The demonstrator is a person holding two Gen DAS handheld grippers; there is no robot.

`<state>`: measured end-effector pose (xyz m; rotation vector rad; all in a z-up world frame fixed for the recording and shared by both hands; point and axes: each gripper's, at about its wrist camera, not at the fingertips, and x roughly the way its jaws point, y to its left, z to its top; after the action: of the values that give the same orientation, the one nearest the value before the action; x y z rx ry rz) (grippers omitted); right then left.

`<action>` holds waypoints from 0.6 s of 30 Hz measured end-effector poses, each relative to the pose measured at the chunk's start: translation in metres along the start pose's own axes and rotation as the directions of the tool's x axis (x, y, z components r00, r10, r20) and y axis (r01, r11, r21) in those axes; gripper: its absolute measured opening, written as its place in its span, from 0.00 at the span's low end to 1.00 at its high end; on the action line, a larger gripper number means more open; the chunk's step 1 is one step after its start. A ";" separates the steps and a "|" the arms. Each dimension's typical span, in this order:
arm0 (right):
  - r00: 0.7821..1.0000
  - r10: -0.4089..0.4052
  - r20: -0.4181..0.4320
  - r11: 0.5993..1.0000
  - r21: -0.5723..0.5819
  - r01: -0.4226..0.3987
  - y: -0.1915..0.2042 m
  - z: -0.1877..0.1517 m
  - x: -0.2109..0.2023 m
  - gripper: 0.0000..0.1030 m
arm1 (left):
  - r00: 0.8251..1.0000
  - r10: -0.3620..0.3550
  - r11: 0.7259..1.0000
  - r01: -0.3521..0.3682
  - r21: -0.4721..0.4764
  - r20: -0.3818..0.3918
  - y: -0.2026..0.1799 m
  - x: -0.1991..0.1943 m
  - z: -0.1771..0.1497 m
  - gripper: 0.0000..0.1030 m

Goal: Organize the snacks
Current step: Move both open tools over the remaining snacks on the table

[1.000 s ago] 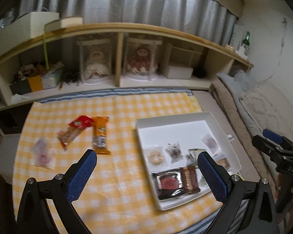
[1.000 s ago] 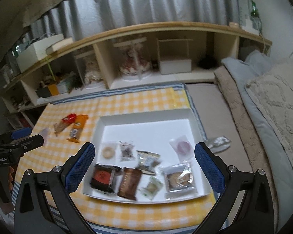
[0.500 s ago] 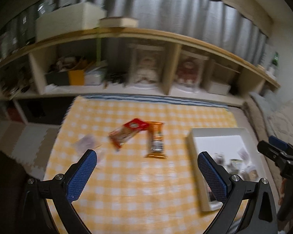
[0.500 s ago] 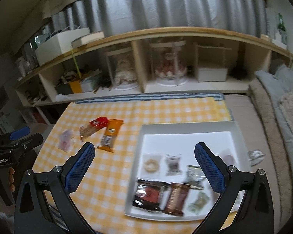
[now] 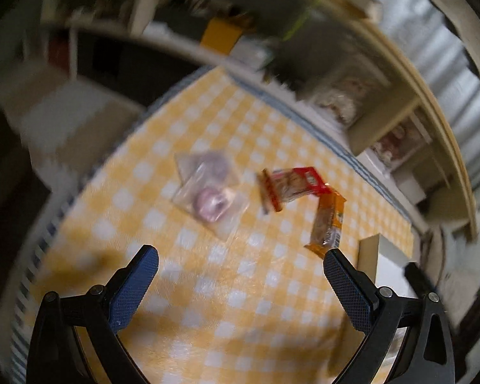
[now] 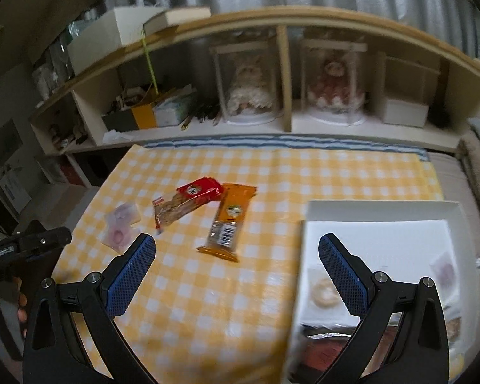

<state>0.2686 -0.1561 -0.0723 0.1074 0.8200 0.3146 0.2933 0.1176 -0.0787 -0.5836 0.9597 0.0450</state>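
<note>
On the yellow checked cloth lie a red snack pack point(image 6: 188, 203), an orange snack bar point(image 6: 228, 220) and two clear-wrapped pink sweets point(image 6: 120, 225). They also show in the blurred left wrist view: red pack point(image 5: 291, 185), orange bar point(image 5: 328, 224), clear sweets point(image 5: 209, 192). A white tray point(image 6: 380, 224) at the right holds several wrapped snacks. My left gripper point(image 5: 240, 256) is open and empty above the cloth, near the sweets. My right gripper point(image 6: 236, 243) is open and empty, hovering between the orange bar and the tray.
A long wooden shelf point(image 6: 272, 32) with doll cases, boxes and clutter runs behind the cloth. The left gripper's body point(image 6: 25, 243) shows at the left edge of the right wrist view. Bedding point(image 6: 476, 147) lies to the right of the tray.
Both grippers have swung left, away from the tray and toward the loose snacks. The left wrist view has tilted and dropped closer to the clear sweets. Both stay open.
</note>
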 end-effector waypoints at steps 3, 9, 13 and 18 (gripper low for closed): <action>1.000 0.008 -0.021 1.000 0.016 -0.007 0.008 -0.001 0.031 1.00 | 1.000 -0.002 0.997 0.001 -0.072 -0.006 0.014 0.017 0.013 1.00; 0.996 -0.030 -0.079 0.999 0.041 0.034 0.013 -0.001 0.088 1.00 | 0.992 -0.105 0.972 0.088 -0.219 -0.068 0.037 0.064 0.021 1.00; 0.991 -0.072 -0.112 0.996 0.036 0.077 0.010 -0.002 0.115 1.00 | 0.984 -0.153 0.953 0.121 -0.279 -0.094 0.043 0.094 0.029 1.00; 0.983 -0.100 -0.155 0.994 0.034 0.106 0.000 -0.006 0.138 1.00 | 0.986 -0.140 0.940 0.105 -0.324 -0.086 0.051 0.122 0.040 1.00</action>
<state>0.3520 -0.1123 -0.1729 0.0802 0.9809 0.2096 0.3806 0.1539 -0.1791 -0.9517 1.0269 0.0582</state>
